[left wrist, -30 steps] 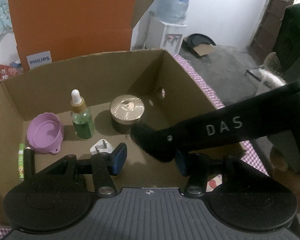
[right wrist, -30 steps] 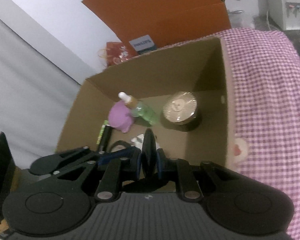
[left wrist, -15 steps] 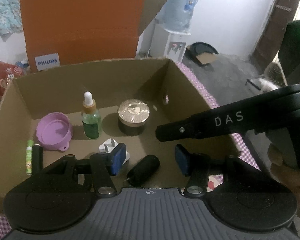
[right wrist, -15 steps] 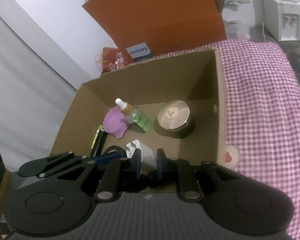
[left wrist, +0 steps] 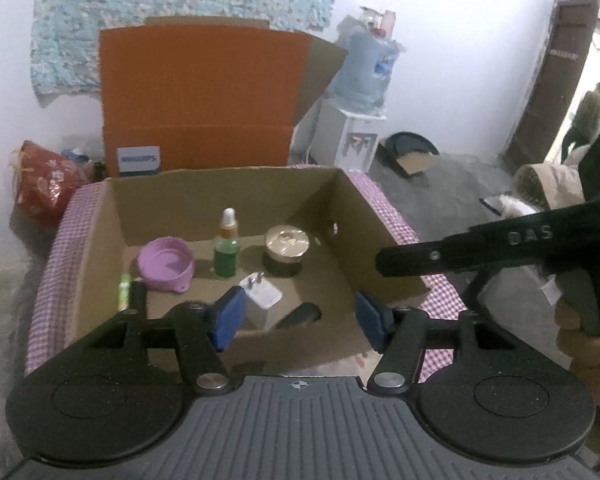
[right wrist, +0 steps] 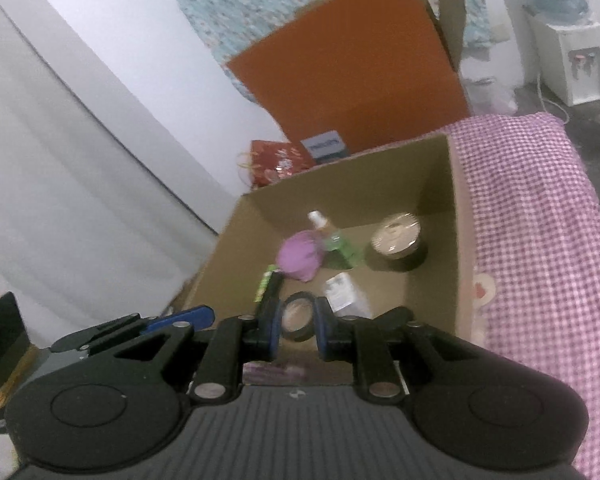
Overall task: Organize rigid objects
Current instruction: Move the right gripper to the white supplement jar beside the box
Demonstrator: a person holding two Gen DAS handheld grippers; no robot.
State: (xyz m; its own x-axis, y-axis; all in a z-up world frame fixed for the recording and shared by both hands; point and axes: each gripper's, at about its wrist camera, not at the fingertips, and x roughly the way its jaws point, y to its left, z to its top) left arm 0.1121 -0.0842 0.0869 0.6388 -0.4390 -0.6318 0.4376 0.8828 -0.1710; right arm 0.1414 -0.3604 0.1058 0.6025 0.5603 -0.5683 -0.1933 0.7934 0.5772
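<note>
Checked cloth (right wrist: 540,208) beside box wall (right wrist: 458,240), left tool (left wrist: 296,316) opening, empty

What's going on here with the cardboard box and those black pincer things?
A person is sorting small things into a cardboard box, with a hand-held gripper in each hand. In the box are a purple bowl, a dropper bottle, a gold-lidded jar, a white plug and a black cylinder. Neither gripper holds anything: the left gripper is opening, and the right gripper is shut, near the box's right side.
</note>
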